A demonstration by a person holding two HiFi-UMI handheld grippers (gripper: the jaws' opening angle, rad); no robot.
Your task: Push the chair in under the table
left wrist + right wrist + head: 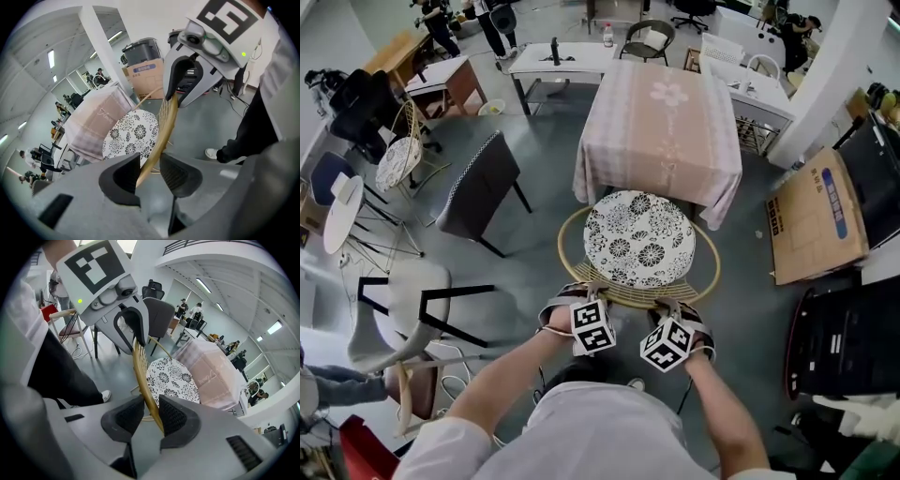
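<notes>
A round rattan chair [709,267] with a black-and-white flowered cushion [639,238] stands against the near edge of a table draped in a pink cloth [661,131]. Its seat is partly under the cloth's hem. My left gripper [583,298] and right gripper [672,307] sit side by side on the near arc of the chair's back rim. In the left gripper view the tan rim [165,123] runs between the pads of my left gripper [150,163]. In the right gripper view the same rim [140,376] is pinched by my right gripper [151,409]. Both are shut on it.
A dark grey chair [478,187] stands to the left of the table, and a white chair [398,309] is nearer on the left. A cardboard box [816,216] and black equipment [844,342] lie to the right. More desks and people fill the back of the room.
</notes>
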